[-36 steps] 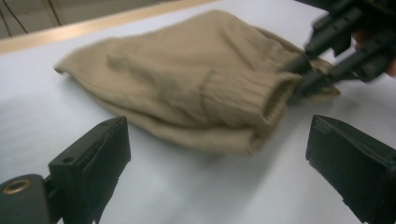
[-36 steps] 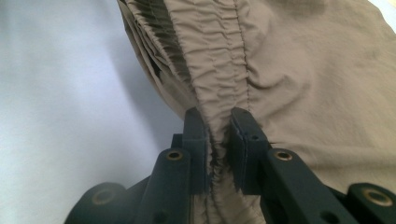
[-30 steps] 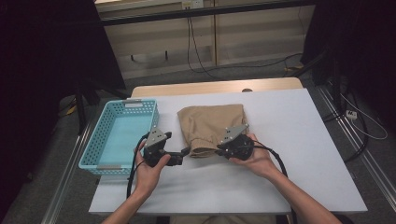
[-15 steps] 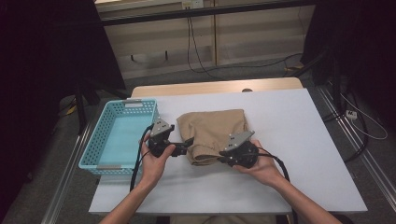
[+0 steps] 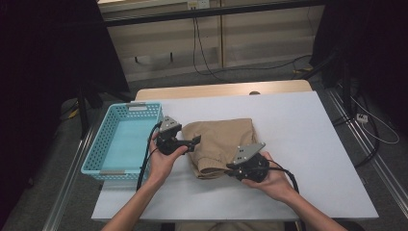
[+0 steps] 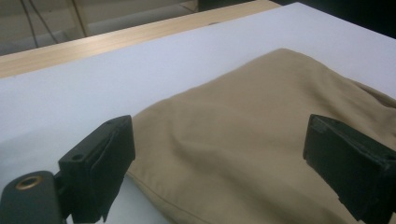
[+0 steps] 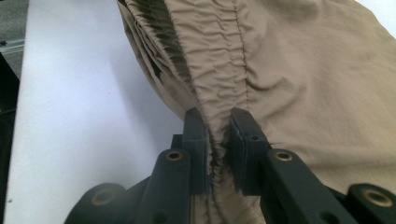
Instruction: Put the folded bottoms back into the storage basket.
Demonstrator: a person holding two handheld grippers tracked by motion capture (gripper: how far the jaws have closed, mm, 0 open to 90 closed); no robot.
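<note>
At the table's near edge, the right gripper point(image 5: 234, 168) pinched the tan garment's point(image 5: 221, 142) gathered waistband to anchor it, while the left gripper point(image 5: 193, 140), jaws wide and empty, straddled its left edge, apparently to grasp it.

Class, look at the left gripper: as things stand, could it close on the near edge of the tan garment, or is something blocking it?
Probably yes. The left gripper has its jaws wide open astride the edge of the tan garment, with nothing between them and the cloth. The right gripper pinches another part of the garment, away from it.
</note>
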